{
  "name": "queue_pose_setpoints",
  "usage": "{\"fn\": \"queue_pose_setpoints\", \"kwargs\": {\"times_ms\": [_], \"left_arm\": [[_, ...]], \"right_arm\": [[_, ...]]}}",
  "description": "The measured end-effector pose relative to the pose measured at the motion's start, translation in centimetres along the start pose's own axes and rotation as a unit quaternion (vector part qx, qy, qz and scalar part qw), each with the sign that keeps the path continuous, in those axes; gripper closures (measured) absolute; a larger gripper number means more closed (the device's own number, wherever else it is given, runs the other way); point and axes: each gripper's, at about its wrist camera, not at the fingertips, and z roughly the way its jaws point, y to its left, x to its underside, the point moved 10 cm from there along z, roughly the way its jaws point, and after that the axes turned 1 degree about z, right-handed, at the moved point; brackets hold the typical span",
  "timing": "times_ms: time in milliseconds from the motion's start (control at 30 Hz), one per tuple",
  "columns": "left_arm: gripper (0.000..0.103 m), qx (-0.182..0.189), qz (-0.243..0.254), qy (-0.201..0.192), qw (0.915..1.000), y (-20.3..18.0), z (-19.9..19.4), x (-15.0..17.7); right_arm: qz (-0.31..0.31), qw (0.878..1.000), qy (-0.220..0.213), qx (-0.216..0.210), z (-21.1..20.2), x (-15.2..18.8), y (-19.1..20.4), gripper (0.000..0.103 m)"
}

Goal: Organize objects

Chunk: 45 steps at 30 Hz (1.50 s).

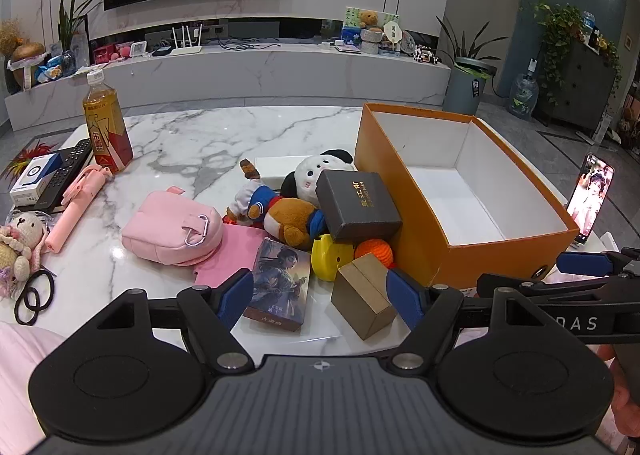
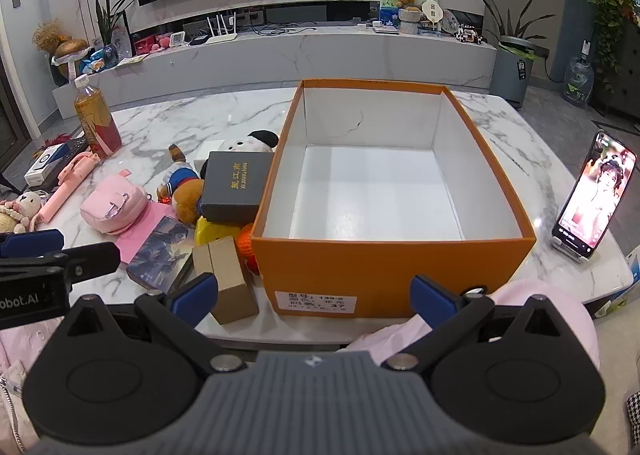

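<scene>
We hold the left gripper (image 1: 320, 295) spread wide near a tan box (image 1: 362, 301); our right gripper (image 2: 316, 295) gapes before the orange box (image 2: 384, 267).

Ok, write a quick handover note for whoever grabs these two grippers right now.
Left hand-held gripper: open, empty, low at the table's near edge, facing the card pack and small tan box.
Right hand-held gripper: open, empty, facing the orange box.
Done: nothing; the orange box holds nothing.
Left: plush toys, dark gift box, pink pouch, yellow toy and orange ball all lie left of it.
</scene>
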Motion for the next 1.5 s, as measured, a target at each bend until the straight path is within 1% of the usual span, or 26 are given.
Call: {"fn": "queue_pose_setpoints", "kwargs": {"times_ms": [767,1000,1067,1100,1133,1167,1233,1267,1333,1367,1433,1467,1500], "left_arm": [[0.016,0.001,0.001,0.0,1.0,0.0,0.0,0.1],[0.016,0.002,0.005,-0.003,1.0,0.4,-0.2,-0.3],[0.017,0.006,0.009,-0.003,0.9999,0.4,-0.1,-0.7],[0.02,0.01,0.011,-0.004,0.9999,0.4,-0.1,-0.9],[0.022,0.016,0.011,-0.003,0.9998,0.4,0.0,-1.1],[0.025,0.02,0.01,-0.001,0.9997,0.4,0.2,-1.4],[0.03,0.028,0.007,0.001,0.9996,0.5,0.6,-1.8],[0.034,0.031,0.006,0.002,0.9995,0.5,0.8,-2.0],[0.041,0.035,0.004,0.006,0.9994,0.8,1.4,-2.4],[0.045,0.038,0.005,0.007,0.9993,0.9,1.7,-2.5],[0.05,0.047,0.004,0.012,0.9988,1.2,2.3,-2.9],[0.055,0.052,0.001,0.017,0.9985,1.3,2.7,-2.9],[0.058,0.058,-0.002,0.021,0.9981,1.4,3.1,-3.0]], "right_arm": [[-0.005,1.0,0.004,-0.001,0.1,0.1,0.2,0.001],[-0.013,1.0,0.008,-0.005,0.3,-0.2,0.7,0.001],[-0.016,1.0,0.0,-0.011,-0.1,-0.8,0.9,0.003],[-0.018,1.0,-0.006,-0.014,-0.4,-1.1,1.1,0.007],[-0.023,0.999,-0.013,-0.017,-0.6,-1.6,1.4,0.014],[-0.029,0.999,-0.019,-0.02,-0.8,-2.1,1.7,0.015],[-0.038,0.999,-0.028,-0.028,-0.9,-3.0,2.3,0.024],[-0.043,0.998,-0.031,-0.034,-0.9,-3.4,2.7,0.026],[-0.055,0.997,-0.03,-0.046,-0.5,-4.2,3.6,0.033],[-0.061,0.996,-0.028,-0.054,-0.2,-4.5,4.1,0.035],[-0.075,0.995,-0.024,-0.067,0.5,-5.0,5.1,0.043],[-0.083,0.994,-0.021,-0.073,0.9,-5.3,5.7,0.046],[-0.091,0.993,-0.018,-0.078,1.3,-5.4,6.2,0.049]]}}
